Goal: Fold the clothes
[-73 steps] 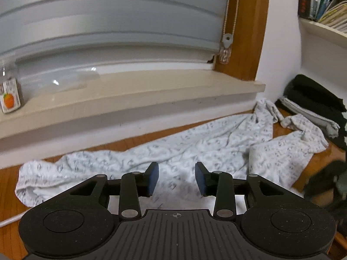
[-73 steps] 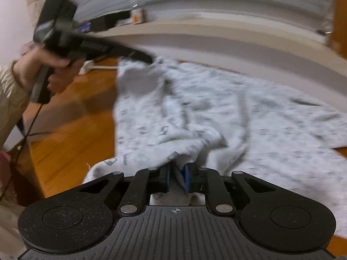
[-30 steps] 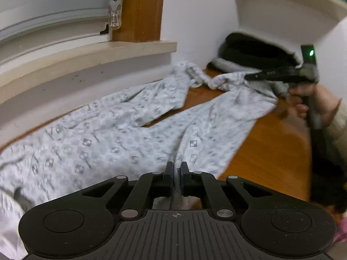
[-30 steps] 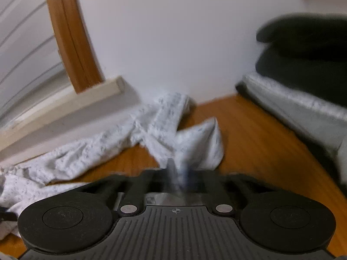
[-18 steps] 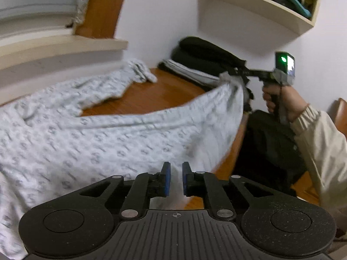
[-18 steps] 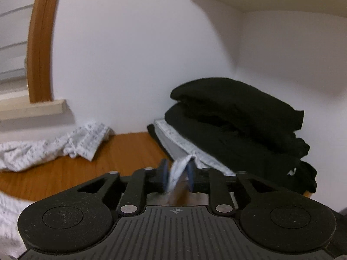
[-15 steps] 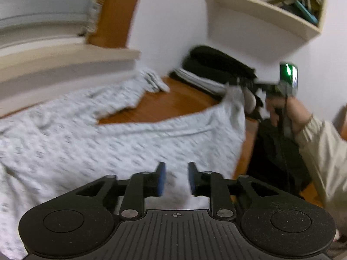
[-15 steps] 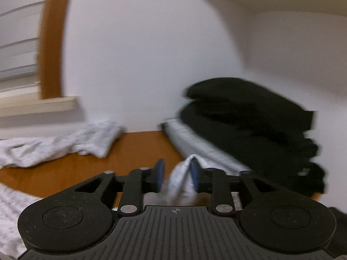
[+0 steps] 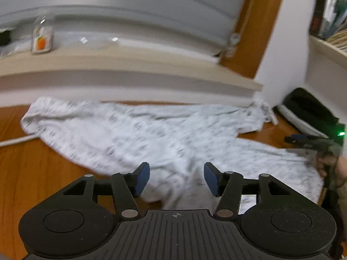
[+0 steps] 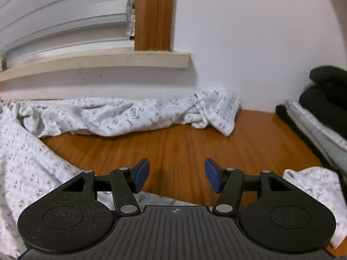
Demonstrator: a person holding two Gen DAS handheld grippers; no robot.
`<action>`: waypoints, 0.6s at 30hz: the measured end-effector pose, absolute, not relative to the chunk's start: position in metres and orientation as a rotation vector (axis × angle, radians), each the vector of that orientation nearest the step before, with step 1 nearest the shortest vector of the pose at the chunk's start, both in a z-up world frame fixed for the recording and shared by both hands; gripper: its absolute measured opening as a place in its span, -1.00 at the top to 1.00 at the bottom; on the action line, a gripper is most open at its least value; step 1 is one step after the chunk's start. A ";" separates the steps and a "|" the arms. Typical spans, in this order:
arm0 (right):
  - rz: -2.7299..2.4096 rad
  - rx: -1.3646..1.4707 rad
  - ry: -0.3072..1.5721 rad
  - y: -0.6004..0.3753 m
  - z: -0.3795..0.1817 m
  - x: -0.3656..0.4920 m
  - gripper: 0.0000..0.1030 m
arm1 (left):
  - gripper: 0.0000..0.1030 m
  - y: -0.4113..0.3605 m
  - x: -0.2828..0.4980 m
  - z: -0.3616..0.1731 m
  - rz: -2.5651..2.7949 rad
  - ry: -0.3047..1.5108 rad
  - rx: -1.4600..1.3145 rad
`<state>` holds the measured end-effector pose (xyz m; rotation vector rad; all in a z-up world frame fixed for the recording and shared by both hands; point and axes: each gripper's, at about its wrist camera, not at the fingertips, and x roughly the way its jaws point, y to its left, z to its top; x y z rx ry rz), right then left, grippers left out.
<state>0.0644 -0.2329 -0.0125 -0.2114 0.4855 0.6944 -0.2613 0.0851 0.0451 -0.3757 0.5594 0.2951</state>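
Note:
White patterned trousers lie spread over the wooden table, one leg along the wall below the sill, the other toward the right. My left gripper hovers over the near edge of the cloth, jaws opening, nothing between the pads. The right wrist view shows the far leg bunched by the wall and the near leg running under the camera. My right gripper is above bare wood, jaws opening and empty. The right gripper also shows at the right of the left wrist view, in a hand.
A stack of folded dark and grey clothes sits at the right by the wall. A window sill with a small bottle runs behind the table. A white cable lies at the left. A shelf with books hangs upper right.
Both grippers let go of the trousers and their jaws spread wide. The left view swung back left toward the window; the right view swung left from the dark stack to the far leg.

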 end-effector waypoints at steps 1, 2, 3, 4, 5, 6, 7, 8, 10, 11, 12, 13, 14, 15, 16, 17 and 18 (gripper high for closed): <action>0.696 -0.189 0.498 -0.234 -0.013 0.068 -0.16 | -0.20 0.085 -0.260 0.045 0.289 0.561 -0.382; 0.696 -0.166 0.511 -0.235 -0.013 0.072 -0.19 | -0.23 0.085 -0.259 0.044 0.282 0.562 -0.388; 0.685 -0.148 0.545 -0.235 -0.016 0.078 -0.22 | -0.28 0.085 -0.256 0.044 0.275 0.563 -0.393; 0.678 -0.136 0.578 -0.237 -0.018 0.082 -0.22 | -0.31 0.083 -0.251 0.044 0.263 0.563 -0.397; 0.674 -0.124 0.610 -0.238 -0.020 0.086 -0.22 | -0.34 0.082 -0.246 0.044 0.254 0.564 -0.399; 0.674 -0.107 0.614 -0.241 -0.021 0.087 -0.23 | -0.34 0.081 -0.241 0.043 0.259 0.571 -0.389; 0.673 -0.102 0.617 -0.242 -0.021 0.088 -0.23 | -0.34 0.080 -0.235 0.042 0.268 0.582 -0.371; 0.670 -0.103 0.617 -0.241 -0.021 0.088 -0.23 | -0.34 0.080 -0.228 0.039 0.285 0.599 -0.351; 0.662 -0.134 0.614 -0.238 -0.022 0.085 -0.28 | -0.32 0.082 -0.216 0.030 0.324 0.638 -0.333; 0.660 -0.153 0.613 -0.235 -0.022 0.084 -0.30 | -0.19 0.083 -0.215 0.026 0.330 0.645 -0.325; 0.658 -0.171 0.611 -0.233 -0.023 0.083 -0.34 | 0.24 0.083 -0.214 0.023 0.337 0.652 -0.315; 0.658 -0.185 0.610 -0.231 -0.023 0.082 -0.38 | 0.49 0.084 -0.217 0.022 0.345 0.653 -0.305; 0.658 -0.198 0.608 -0.230 -0.023 0.081 -0.39 | 0.77 0.086 -0.222 0.021 0.342 0.645 -0.306; 0.659 -0.191 0.611 -0.231 -0.023 0.082 -0.41 | 0.81 0.088 -0.229 0.022 0.335 0.632 -0.316; 0.661 -0.179 0.614 -0.232 -0.022 0.083 -0.41 | 0.82 0.089 -0.241 0.026 0.349 0.620 -0.311; 0.662 -0.168 0.616 -0.234 -0.022 0.084 -0.41 | 0.82 0.091 -0.253 0.029 0.362 0.608 -0.305; 0.661 -0.161 0.617 -0.235 -0.022 0.085 -0.41 | 0.83 0.092 -0.266 0.033 0.378 0.596 -0.298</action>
